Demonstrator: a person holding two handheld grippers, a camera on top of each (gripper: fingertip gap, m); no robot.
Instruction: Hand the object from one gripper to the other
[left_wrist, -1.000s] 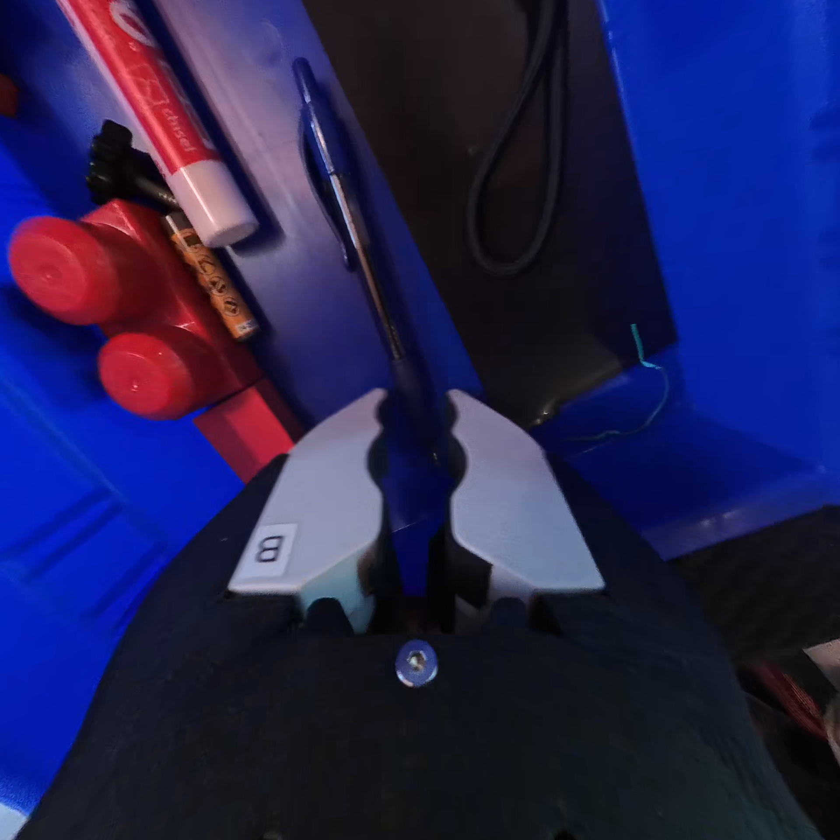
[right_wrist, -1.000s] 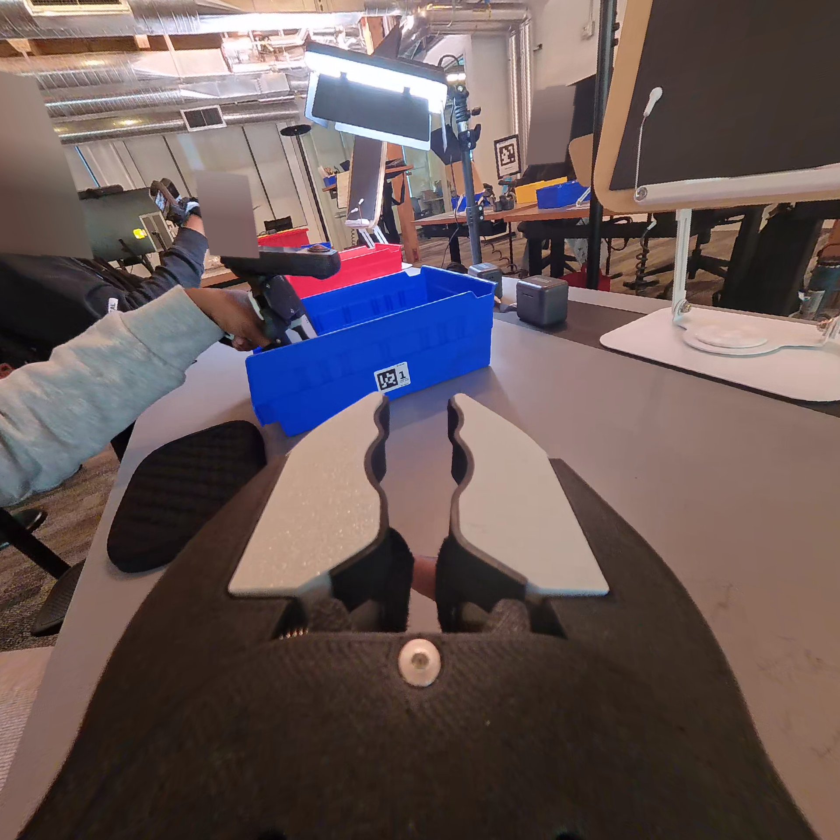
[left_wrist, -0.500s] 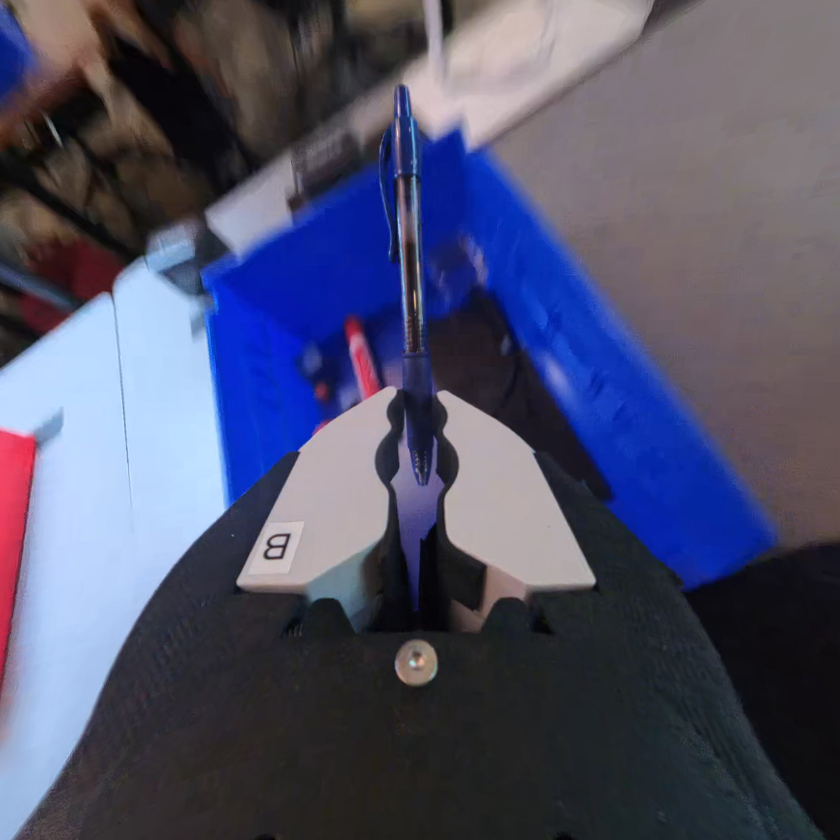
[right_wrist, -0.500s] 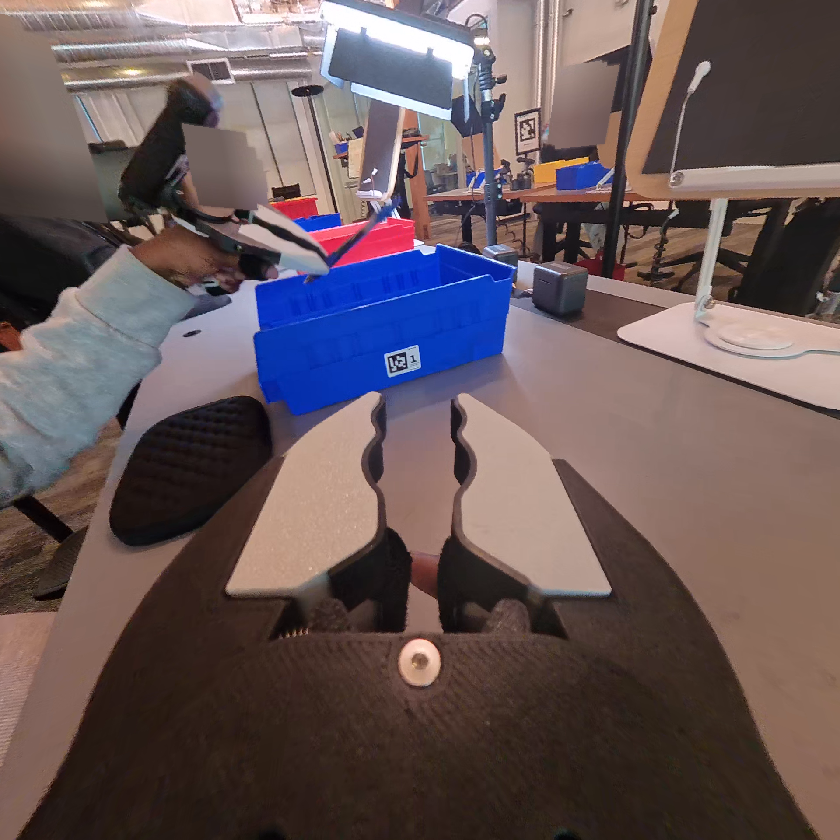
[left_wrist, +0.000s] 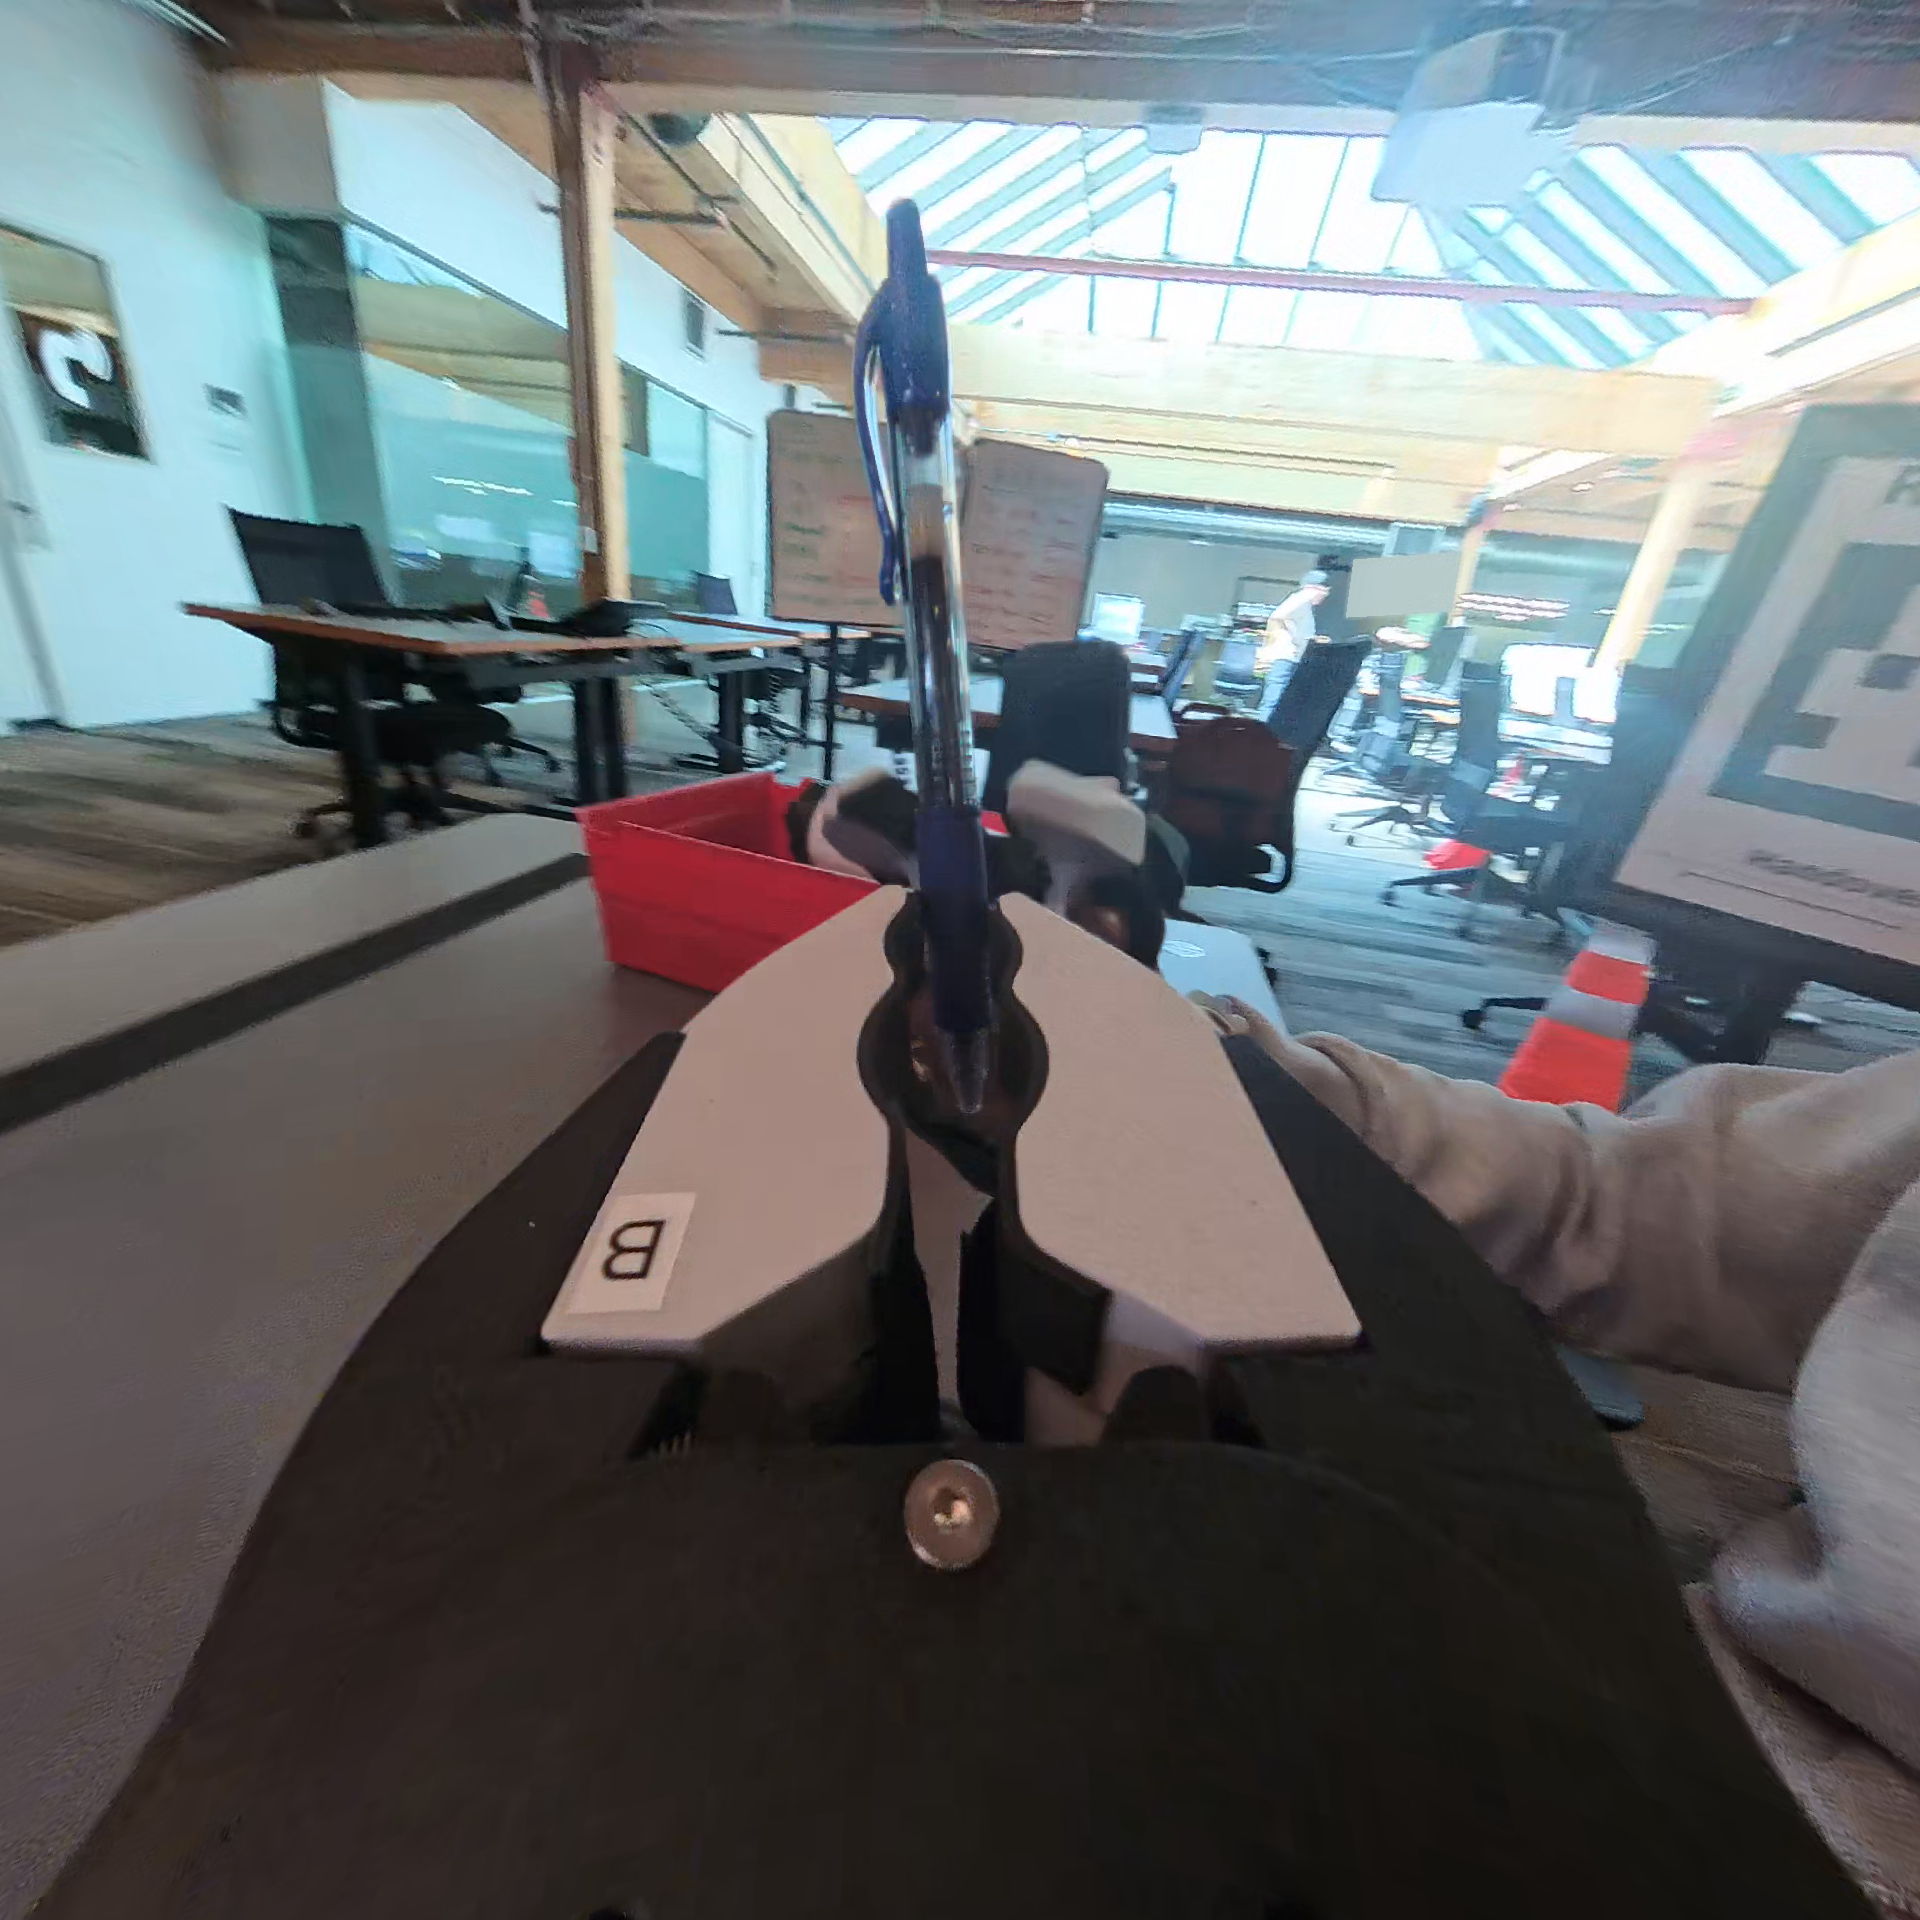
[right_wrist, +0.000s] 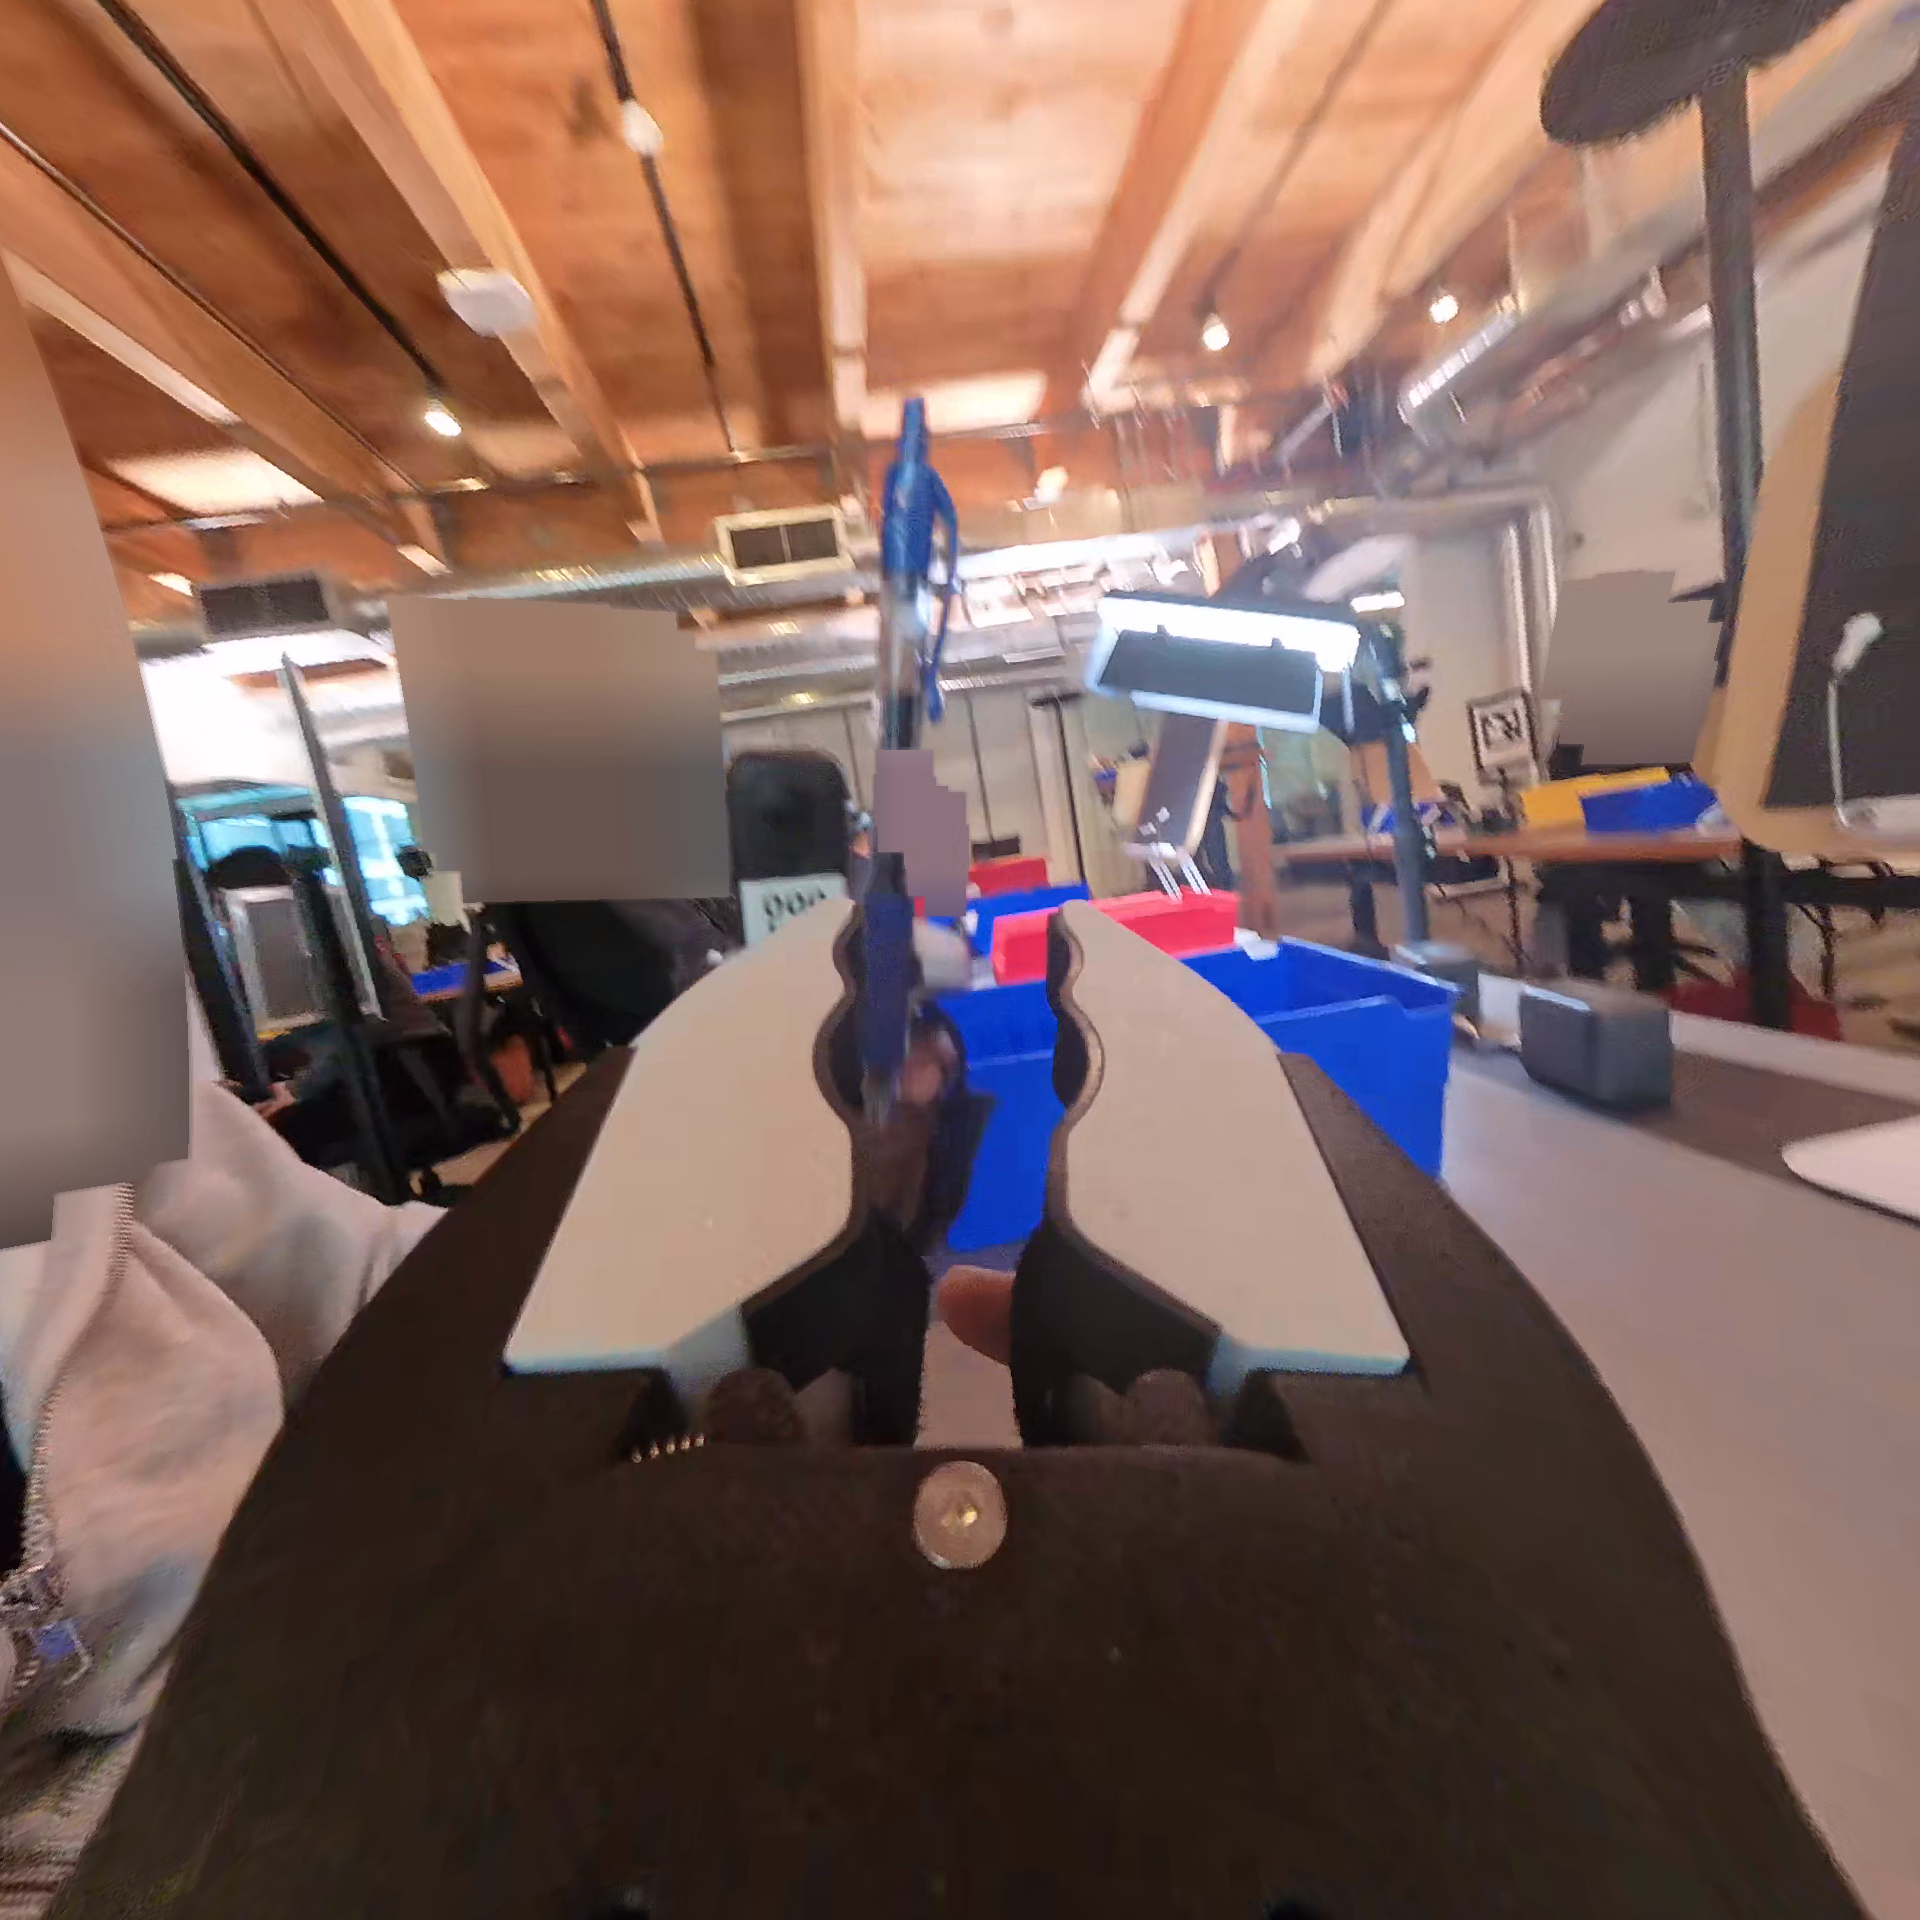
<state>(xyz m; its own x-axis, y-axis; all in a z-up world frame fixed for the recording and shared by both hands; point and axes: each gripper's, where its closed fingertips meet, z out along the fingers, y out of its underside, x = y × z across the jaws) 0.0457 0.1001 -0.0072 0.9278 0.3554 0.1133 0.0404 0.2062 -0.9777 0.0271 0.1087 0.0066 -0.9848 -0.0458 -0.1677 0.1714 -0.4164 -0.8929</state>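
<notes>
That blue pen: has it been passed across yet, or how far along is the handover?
Done: the left tongs are shut on the blue pen, holding it up above the table. In hand: the right tongs are open, and in the right wrist view the pen appears between their fingers, close to one. Left: the right tongs must close on it and the left let go.

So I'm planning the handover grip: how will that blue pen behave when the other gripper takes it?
The pen looks stiff, staying straight though the left gripper clamps only its grip end. Its smooth clear barrel may slip or pivot. Thin, so probably light.
</notes>
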